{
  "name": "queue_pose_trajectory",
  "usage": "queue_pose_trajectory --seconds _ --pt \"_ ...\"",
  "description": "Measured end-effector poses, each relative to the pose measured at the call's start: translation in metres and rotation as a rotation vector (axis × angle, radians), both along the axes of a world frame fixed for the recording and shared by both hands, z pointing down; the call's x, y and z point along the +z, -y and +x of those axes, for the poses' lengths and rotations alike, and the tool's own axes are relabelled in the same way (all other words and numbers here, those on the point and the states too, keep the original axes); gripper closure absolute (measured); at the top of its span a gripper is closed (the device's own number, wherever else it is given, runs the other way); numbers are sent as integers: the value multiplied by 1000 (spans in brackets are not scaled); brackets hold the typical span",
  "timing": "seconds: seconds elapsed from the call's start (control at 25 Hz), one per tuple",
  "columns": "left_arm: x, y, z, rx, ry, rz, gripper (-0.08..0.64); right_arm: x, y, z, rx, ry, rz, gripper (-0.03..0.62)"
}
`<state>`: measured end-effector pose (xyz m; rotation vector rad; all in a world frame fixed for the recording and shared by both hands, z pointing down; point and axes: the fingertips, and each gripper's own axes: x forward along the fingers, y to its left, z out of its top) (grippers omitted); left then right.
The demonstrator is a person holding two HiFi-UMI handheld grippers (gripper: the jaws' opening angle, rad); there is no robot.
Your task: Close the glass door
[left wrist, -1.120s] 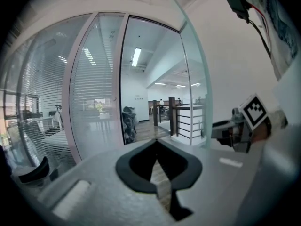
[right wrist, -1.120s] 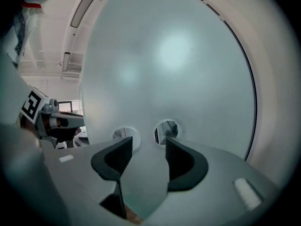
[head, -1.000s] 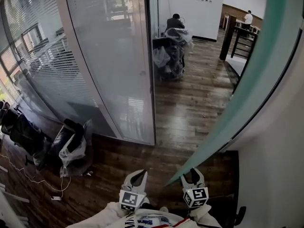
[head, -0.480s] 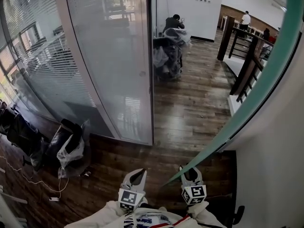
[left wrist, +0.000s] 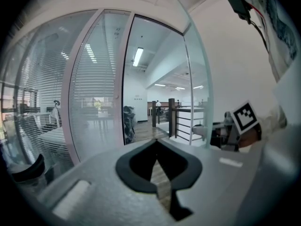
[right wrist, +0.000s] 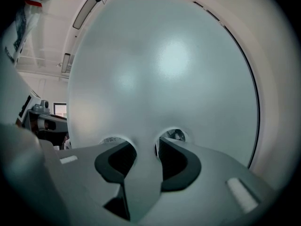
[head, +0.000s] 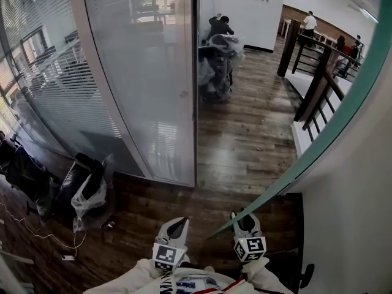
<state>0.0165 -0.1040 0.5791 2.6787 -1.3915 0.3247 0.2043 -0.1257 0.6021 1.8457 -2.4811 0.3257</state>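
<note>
Right claw (right wrist: 143,147) had just been closing, now clamped on glass door (right wrist: 160,69) edge between its jaws. Left claw (left wrist: 156,142) together, empty.

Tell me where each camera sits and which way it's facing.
Head view: on the head, steeply down at floor, glass wall, door; left gripper, right gripper at bottom.
Left gripper view: rides that gripper, faces glass wall and door over shut jaws; right gripper at right.
Right gripper view: rides that gripper, faces the door, its edge between jaws that just closed.
Shared: all three show the door.
</note>
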Motion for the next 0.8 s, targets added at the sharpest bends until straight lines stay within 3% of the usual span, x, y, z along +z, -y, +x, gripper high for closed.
queue_pose_trajectory --seconds 0.8 --pt "4 27 -49 13 -14 12 558 1 42 -7 79 -26 14 446"
